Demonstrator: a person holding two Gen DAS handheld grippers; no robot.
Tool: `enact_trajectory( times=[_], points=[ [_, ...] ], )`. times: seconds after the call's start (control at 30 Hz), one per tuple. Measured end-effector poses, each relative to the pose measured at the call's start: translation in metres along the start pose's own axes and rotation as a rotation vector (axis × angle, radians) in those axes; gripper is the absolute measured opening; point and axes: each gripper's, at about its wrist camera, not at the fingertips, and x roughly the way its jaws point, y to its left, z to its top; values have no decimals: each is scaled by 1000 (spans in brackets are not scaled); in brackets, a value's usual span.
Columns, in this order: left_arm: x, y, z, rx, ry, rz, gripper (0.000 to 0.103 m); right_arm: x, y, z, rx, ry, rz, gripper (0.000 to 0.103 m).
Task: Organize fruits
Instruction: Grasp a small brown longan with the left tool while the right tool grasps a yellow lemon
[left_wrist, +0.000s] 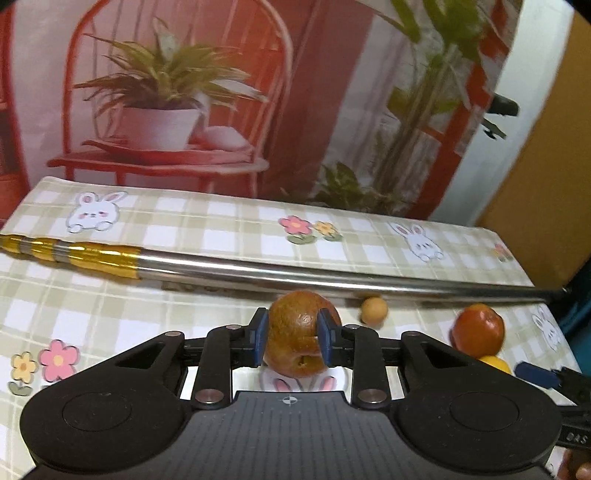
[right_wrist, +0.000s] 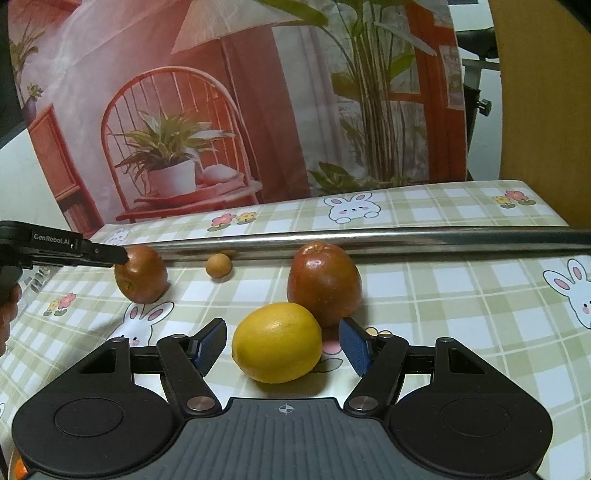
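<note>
Where the left wrist camera looks along its fingers, the left gripper (left_wrist: 291, 338) has its jaws clenched on a brownish-red apple (left_wrist: 297, 334), one blue pad pressed against each flank of the fruit, which sits over a bunny print on the checked cloth of the bench (left_wrist: 110, 306). Behind the apple a long shiny metal pole (left_wrist: 295, 273) with a gold-wrapped end lies across the bench from side to side. A small round tan fruit (left_wrist: 374, 311) rests just in front of the pole, to the right of the held apple. Farther right stands a red apple (left_wrist: 478, 326), with a sliver of a yellow lemon (left_wrist: 495, 363) showing below it and a blue pad of the right gripper (left_wrist: 535, 373) poking in at the edge. In the right wrist view, the right gripper (right_wrist: 282, 349) has its jaws released, standing apart on either side of the lemon (right_wrist: 277, 341) without touching it; the lemon lies on the bench (right_wrist: 461, 295) between the pads. The red apple (right_wrist: 324, 282) stands upright just behind the lemon, touching or almost touching it. To the left, the left gripper (right_wrist: 120, 256) reaches in from the edge and meets the brownish-red apple (right_wrist: 142, 275), which is well apart from the lemon. The small tan fruit (right_wrist: 219, 266) sits between the two apples, close to the metal pole (right_wrist: 406, 238). A printed backdrop (right_wrist: 221, 110) of a red chair and potted plants hangs behind the bench.
</note>
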Motion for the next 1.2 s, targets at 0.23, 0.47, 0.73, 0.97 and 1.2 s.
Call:
enact_trajectory(
  times=[0.23, 0.47, 0.73, 0.97, 1.2],
  points=[
    [-3, 2, 4, 8, -7, 52, 31, -1, 2, -1, -5, 2, 0, 64],
    [-10, -17, 15, 14, -76, -20, 31, -1, 2, -1, -13, 7, -2, 64],
    [43, -56, 12, 75, 39, -116, 32, 5, 0, -5, -3, 21, 2, 64],
    [80, -62, 0, 65, 100, -108, 40, 6, -3, -7, 6, 26, 5, 64],
    [95, -66, 1, 61, 106, -88, 40, 9, -6, -8, 18, 29, 9, 64]
  ],
)
